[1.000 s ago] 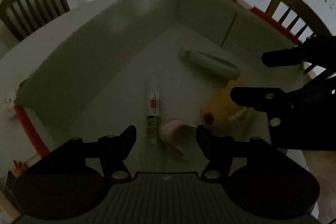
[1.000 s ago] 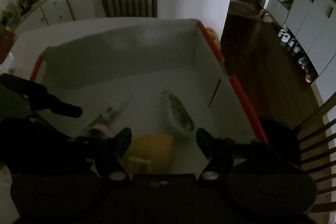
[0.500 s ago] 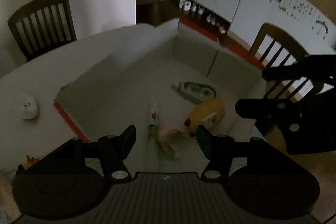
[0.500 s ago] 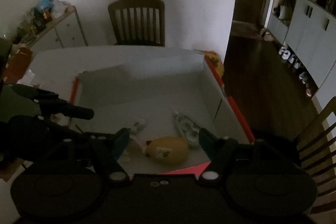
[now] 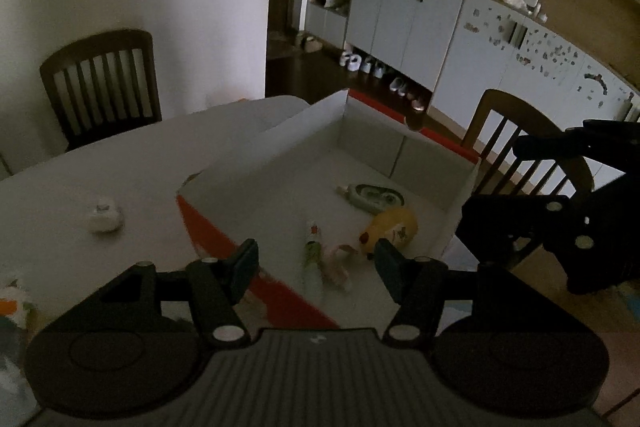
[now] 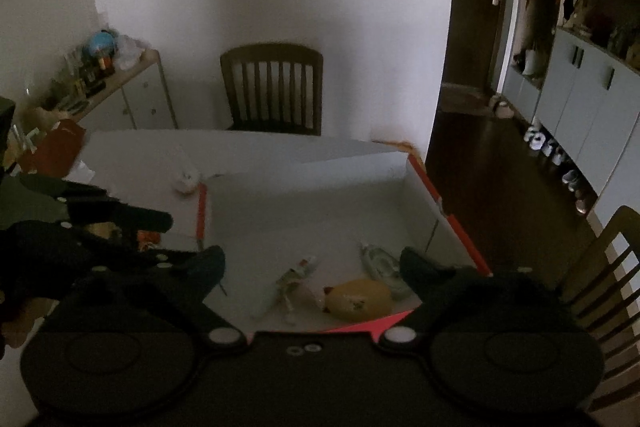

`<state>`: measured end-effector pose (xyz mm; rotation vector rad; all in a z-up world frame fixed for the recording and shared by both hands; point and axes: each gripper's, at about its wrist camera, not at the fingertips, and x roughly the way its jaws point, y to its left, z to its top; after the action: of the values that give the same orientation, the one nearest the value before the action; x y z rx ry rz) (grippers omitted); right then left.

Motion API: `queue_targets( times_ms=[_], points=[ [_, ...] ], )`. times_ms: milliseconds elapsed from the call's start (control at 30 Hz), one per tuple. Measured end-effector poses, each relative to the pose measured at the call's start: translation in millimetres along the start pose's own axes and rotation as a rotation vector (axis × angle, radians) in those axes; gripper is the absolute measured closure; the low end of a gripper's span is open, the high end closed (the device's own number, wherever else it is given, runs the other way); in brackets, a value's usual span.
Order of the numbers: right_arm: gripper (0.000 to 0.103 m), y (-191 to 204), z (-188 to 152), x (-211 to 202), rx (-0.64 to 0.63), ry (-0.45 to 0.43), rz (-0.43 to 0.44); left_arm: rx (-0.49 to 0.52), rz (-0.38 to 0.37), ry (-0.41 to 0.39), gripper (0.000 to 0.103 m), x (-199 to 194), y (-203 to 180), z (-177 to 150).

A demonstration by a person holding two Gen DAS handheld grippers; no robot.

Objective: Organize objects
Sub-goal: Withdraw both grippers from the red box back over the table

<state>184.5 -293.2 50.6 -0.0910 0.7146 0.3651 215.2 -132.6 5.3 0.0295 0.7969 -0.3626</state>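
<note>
An open white box with red outer sides (image 5: 224,239) (image 6: 456,223) stands on the white table. Inside lie a yellow bottle (image 5: 394,227) (image 6: 360,297), a slim white-and-green tube (image 5: 313,255) (image 6: 292,277), a pink item (image 5: 338,261) and a pale oval pouch (image 5: 372,195) (image 6: 382,265). My left gripper (image 5: 316,261) hangs open and empty, high above the box's near edge. My right gripper (image 6: 312,265) is also open and empty above the box; it shows at the right of the left wrist view (image 5: 532,183).
A small white round object (image 5: 103,219) (image 6: 185,181) sits on the table (image 5: 120,167) left of the box. Wooden chairs (image 5: 100,83) (image 5: 520,147) stand around the table. Cabinets (image 5: 420,23) line the far wall, with shoes (image 5: 372,69) on the floor. A cluttered sideboard (image 6: 100,79) stands far left.
Both grippers have pulled up and back from inside the box, still open. The box and its contents now look smaller and farther away; more of the room shows.
</note>
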Motion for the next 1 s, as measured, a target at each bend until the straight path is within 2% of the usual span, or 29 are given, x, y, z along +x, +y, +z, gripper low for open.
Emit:
queue_targets(
  times_ms=[167, 267, 533, 667, 767, 900, 1000],
  points=[
    [0.001, 20, -5, -7, 0.017, -0.021, -0.005, -0.001, -0.004, -0.034, 0.037, -30, 14, -15],
    [0.001, 33, -7, -11, 0.022, -0.035, -0.012, -0.012, -0.005, -0.049, 0.032, -47, 25, -25],
    [0.001, 63, -25, -19, 0.082, -0.069, -0.004, -0.053, -0.007, -0.054, 0.032, -81, 53, -59],
    [0.001, 76, -33, -24, 0.123, -0.089, -0.029, -0.051, -0.002, -0.059, 0.032, -95, 64, -75],
    [0.0, 87, -38, -30, 0.169, -0.137, -0.077, -0.058, 0.0, -0.068, 0.032, -105, 74, -86],
    [0.0, 99, -42, -32, 0.173, -0.124, -0.011, -0.071, 0.001, -0.082, 0.032, -118, 88, -100],
    [0.0, 114, -42, -34, 0.129, -0.132, -0.013, -0.074, 0.007, -0.095, 0.032, -127, 99, -109]
  ],
)
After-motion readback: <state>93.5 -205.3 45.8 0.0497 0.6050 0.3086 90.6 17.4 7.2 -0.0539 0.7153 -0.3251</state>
